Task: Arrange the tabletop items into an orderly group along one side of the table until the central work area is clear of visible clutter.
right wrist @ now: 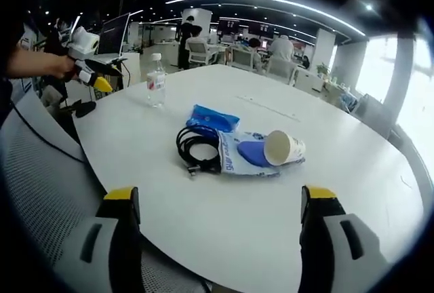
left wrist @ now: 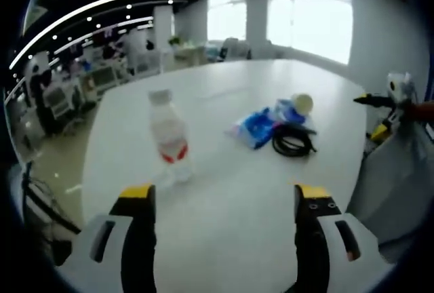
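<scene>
Left gripper (left wrist: 227, 201): jaws wide apart, nothing between them, hovering over the table (left wrist: 237, 239) and aimed toward the water bottle (left wrist: 169, 140) at about 11 o'clock of its view. Bottle upright, cap on, standing alone, well apart from the other items; contents not readable, body looks clear with a red label band.

Right gripper (right wrist: 220, 205): jaws spread, empty, held near the table edge facing the clutter. Seen from the right gripper view: coiled black cable (right wrist: 196, 147) touching a blue packet (right wrist: 213, 118) at its 1 o'clock and a second blue-and-white packet (right wrist: 241, 157) at its 3 o'clock. Paper cup (right wrist: 283, 148) tipped on its side on that packet, mouth toward the camera, apparently empty.

Judged: nothing grouped along one side yet; cluster sits in the central area. Bottle likely first target. Tipped cup liable to roll if nudged.
</scene>
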{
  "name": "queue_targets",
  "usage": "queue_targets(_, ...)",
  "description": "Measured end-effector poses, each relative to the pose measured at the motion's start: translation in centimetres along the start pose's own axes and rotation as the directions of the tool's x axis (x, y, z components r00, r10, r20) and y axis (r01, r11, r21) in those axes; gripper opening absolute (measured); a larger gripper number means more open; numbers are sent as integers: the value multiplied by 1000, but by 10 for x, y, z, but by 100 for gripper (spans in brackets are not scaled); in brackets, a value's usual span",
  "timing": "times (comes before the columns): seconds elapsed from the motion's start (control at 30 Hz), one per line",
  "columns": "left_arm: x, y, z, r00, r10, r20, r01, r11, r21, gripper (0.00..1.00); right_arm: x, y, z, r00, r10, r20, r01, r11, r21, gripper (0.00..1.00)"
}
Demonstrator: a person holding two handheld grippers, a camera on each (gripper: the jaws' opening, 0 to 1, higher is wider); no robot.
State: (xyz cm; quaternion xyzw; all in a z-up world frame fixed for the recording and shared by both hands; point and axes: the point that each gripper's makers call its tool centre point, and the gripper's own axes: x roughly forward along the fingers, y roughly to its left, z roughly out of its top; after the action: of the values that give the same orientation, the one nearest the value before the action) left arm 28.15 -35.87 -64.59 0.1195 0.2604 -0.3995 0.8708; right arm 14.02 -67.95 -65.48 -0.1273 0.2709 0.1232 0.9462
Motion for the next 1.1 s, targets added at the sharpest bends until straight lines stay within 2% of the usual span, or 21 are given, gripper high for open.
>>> queue_targets(0.13, -9, -18, -2, 1000, -18, 3, 18, 1000, 16, 85, 0, 0, -3, 1000, 1, -18, -1, 1000, -7, 100)
queue_targets(0.3, -18, -40, -1, 1000, -13, 22, 12, 999, 43, 90, 0, 0, -4, 1000, 1, -21, -1, 1000, -15, 100)
queue_targets(0.43, -21, -50, -1, 999, -10, 35, 7, 998, 64, 95, 0, 2, -4, 1000, 8, -24, -9, 1000, -19, 99)
queue_targets(0.67, -21, -76, -8, 1000, -23, 5, 22, 988, 151, 100, -1, 2, -4, 1000, 8, -27, -8, 1000, -30, 99)
queue_targets(0.8, -23, -83, -10, 1000, -20, 4, 19, 988, 155, 100, -1, 1, -8, 999, 4, -45, -5, 1000, -21, 99)
queue_targets(0.9, -24, -92, -8, 999, -25, 36, 20, 991, 132, 100, -2, 0, -7, 999, 3, -40, -3, 1000, -15, 99)
queue_targets(1.0, -24, -92, -9, 1000, -17, 22, 14, 987, 157, 100, -2, 1, -7, 999, 6, -41, -7, 1000, -21, 99)
queue_targets(1.1, -28, -94, -7, 999, -13, 40, 7, 988, 156, 100, -2, 1, -6, 999, 4, -36, -5, 1000, -20, 99)
